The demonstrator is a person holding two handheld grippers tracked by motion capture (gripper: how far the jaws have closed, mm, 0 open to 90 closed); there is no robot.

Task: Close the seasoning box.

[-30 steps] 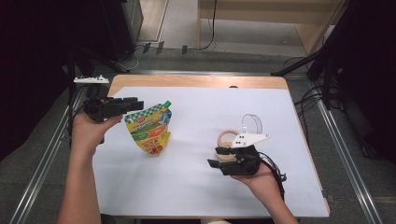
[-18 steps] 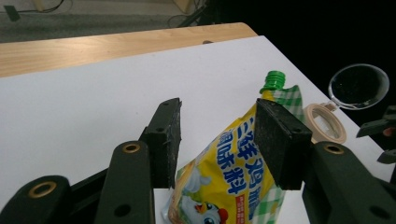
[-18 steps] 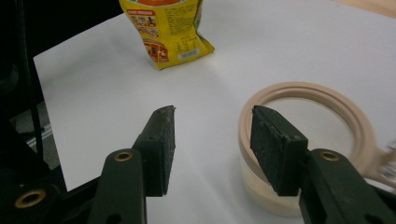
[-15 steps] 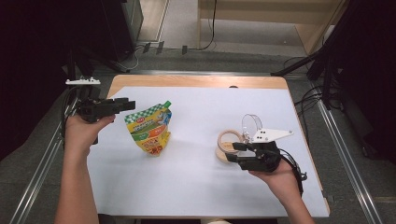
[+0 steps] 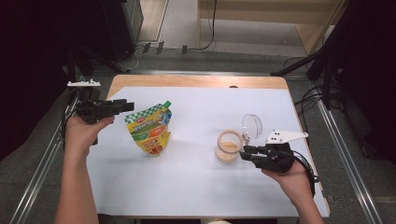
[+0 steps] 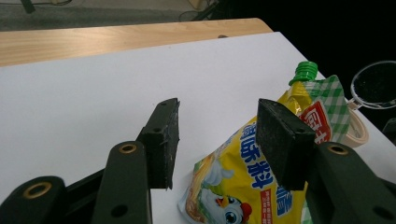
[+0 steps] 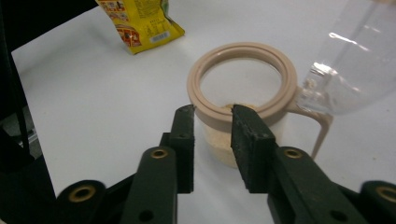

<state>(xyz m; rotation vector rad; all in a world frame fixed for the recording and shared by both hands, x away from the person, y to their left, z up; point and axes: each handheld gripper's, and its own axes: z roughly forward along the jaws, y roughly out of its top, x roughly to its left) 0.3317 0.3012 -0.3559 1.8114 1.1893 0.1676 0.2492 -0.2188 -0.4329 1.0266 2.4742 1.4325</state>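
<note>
In the high view the left gripper (image 5: 127, 106) sits at the left of the frame, held level in the person's left hand (image 5: 81, 133) over the table's left edge, its jaws pointing right toward the yellow spouted pouch (image 5: 149, 129); the pouch stands left of centre on the white sheet (image 5: 187, 182), green cap (image 5: 166, 103) uppermost, and the jaw tips stop just short of its upper left corner; in the left gripper view those jaws stand spread with bare sheet between the pads (image 6: 164, 140), having just been opening, and the pouch lies beyond and to the lower right; the right gripper (image 5: 243, 153) lies at the lower right of the high view, in the right hand (image 5: 294, 179), tips close against the small jar (image 5: 228, 145); the jar stands right of centre, its beige rim open, a pale powder in the bottom, its clear hinged lid (image 5: 252, 125) tipped back to the upper right; in the right gripper view the jaws have just been closing and now stand narrowly parted with nothing between them, their tips at the jar's near rim (image 7: 243, 79), perhaps touching it, though the angle leaves that unclear.
</note>
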